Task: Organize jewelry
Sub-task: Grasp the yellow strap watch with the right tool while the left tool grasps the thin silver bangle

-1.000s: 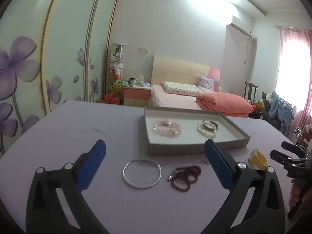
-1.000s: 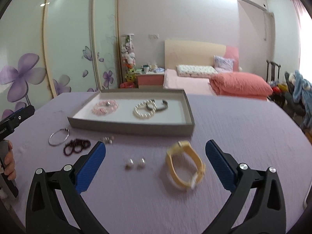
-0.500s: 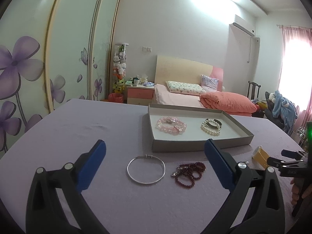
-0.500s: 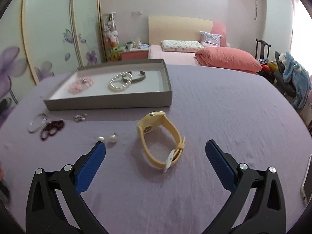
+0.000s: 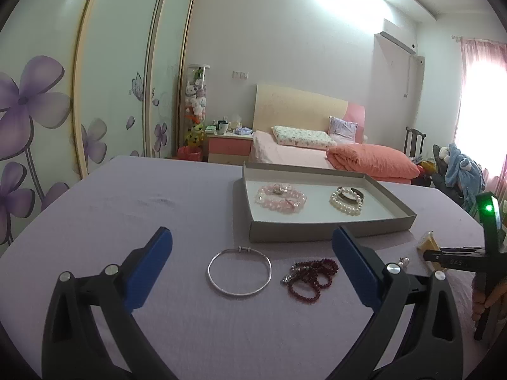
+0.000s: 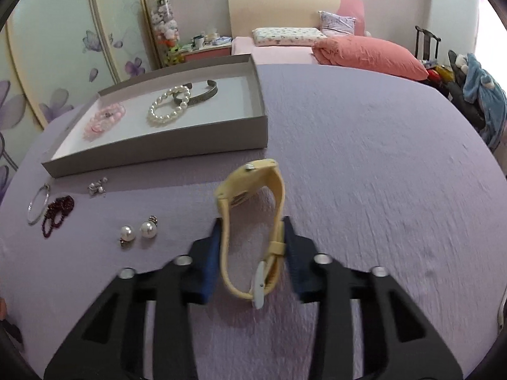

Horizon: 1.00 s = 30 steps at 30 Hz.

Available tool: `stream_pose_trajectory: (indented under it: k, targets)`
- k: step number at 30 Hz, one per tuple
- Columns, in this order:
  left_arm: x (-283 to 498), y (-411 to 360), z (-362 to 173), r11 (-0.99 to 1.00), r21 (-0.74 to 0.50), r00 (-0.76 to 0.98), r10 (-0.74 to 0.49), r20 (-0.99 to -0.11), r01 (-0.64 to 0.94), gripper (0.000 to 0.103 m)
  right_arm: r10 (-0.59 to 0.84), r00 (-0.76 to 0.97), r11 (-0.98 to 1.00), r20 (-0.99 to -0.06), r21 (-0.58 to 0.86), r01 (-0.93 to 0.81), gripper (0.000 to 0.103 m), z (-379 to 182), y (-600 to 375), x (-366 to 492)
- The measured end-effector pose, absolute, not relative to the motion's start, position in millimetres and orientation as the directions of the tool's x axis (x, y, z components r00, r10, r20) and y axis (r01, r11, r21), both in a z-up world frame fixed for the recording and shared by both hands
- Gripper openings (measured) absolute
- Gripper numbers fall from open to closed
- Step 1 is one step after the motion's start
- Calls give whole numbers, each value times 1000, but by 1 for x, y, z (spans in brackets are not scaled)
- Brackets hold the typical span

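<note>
Inside, the tray (image 6: 202,141) holds 3 bracelets (image 6: 169,106).

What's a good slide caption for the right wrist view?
Right gripper closing its jaws around a yellow wristwatch on the purple tablecloth, jewelry tray behind.

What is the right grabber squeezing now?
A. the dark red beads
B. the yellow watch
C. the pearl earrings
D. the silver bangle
B. The right gripper has its blue fingers closed against both sides of the yellow watch strap, while the earrings, bangle and beads lie untouched on the purple table.
</note>
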<state>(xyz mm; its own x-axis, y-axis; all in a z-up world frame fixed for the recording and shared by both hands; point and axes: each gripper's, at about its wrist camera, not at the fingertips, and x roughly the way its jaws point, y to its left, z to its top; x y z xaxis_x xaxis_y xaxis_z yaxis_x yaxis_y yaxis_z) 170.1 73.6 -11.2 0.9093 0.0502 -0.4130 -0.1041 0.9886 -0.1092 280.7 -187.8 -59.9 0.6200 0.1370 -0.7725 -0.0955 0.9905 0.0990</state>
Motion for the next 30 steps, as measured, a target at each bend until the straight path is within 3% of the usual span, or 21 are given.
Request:
stream_pose_trajectory:
  k: [9, 12, 16, 30]
  targets:
    - [196, 68, -25, 990, 20, 833, 127, -539, -139, 98, 130, 619, 991, -775, 109, -71, 31, -60, -193, 268]
    - [216, 70, -34, 986, 62, 766, 159, -623, -154, 85, 132, 619, 991, -775, 112, -71, 31, -59, -194, 268]
    - [240, 79, -48, 986, 38, 694, 140, -707, -160, 85, 139, 618, 990, -774, 120, -72, 31, -58, -196, 270]
    - [273, 79, -69, 989, 65, 587, 129, -799, -129, 86, 145, 616, 989, -774, 127, -73, 32, -56, -197, 271]
